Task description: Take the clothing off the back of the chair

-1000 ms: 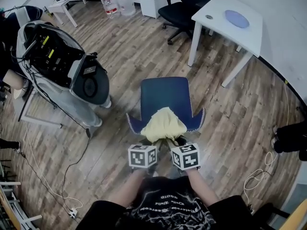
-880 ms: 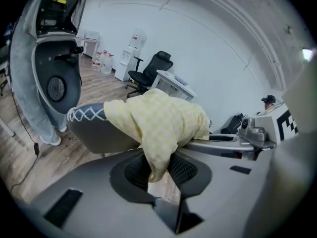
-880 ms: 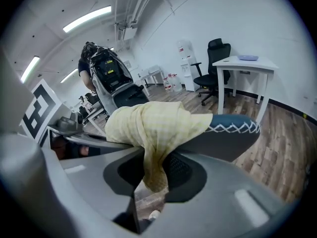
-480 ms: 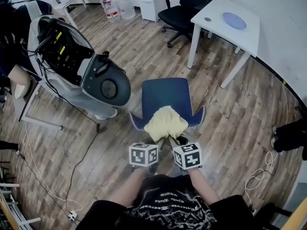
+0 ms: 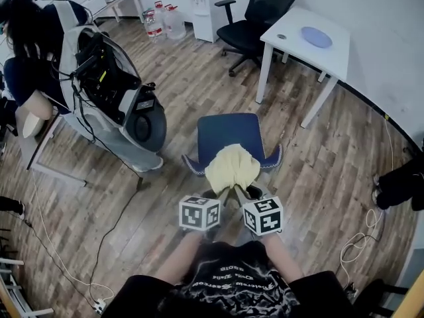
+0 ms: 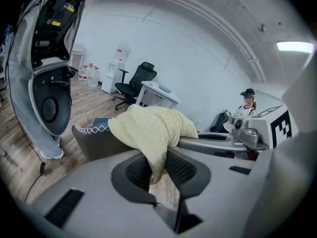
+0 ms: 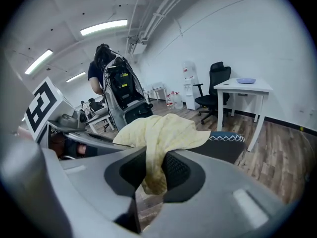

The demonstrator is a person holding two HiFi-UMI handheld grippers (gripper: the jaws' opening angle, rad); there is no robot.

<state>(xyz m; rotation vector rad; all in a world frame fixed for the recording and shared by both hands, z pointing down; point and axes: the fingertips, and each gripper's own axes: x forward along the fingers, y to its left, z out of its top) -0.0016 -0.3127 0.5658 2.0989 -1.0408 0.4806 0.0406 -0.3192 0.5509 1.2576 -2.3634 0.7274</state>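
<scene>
A pale yellow garment [image 5: 232,166] hangs bunched over the back of the blue chair [image 5: 225,132], just ahead of me. My left gripper [image 5: 217,201] is shut on the garment's near left edge; the cloth [image 6: 153,133] runs down between its dark pads. My right gripper [image 5: 244,196] is shut on the near right edge, with a fold of the same cloth [image 7: 156,148] pinched between its pads. Both grippers sit side by side, close behind the chair back [image 6: 96,138], with the garment lifted into a hump above it.
A grey machine on a stand [image 5: 116,95] with a person [image 5: 30,52] beside it is at the left. A white desk [image 5: 311,45], a black office chair [image 5: 255,18] and water bottles [image 5: 165,20] stand farther off. Cables [image 5: 99,244] lie on the wooden floor.
Both grippers have risen together with the garment's near edge, bunching the cloth higher over the chair back. The grey machine at the left has shifted.
</scene>
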